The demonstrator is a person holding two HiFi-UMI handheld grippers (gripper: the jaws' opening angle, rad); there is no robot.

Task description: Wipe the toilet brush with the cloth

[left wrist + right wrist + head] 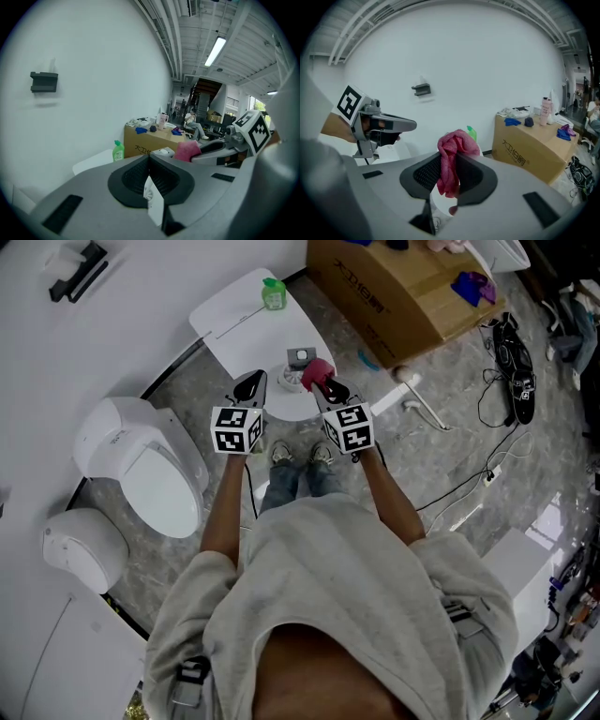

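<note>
My right gripper [448, 176] is clamped on the pink cloth [451, 149]. My left gripper [149, 182] has its jaws pinched on a thin white piece [155, 207].

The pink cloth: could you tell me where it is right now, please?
The pink cloth is pinched in the right gripper, at the head view's upper centre, just right of the left gripper.

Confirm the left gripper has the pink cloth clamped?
No. The right gripper has the pink cloth clamped, as the right gripper view shows. The left gripper is shut on a white piece instead.
</note>
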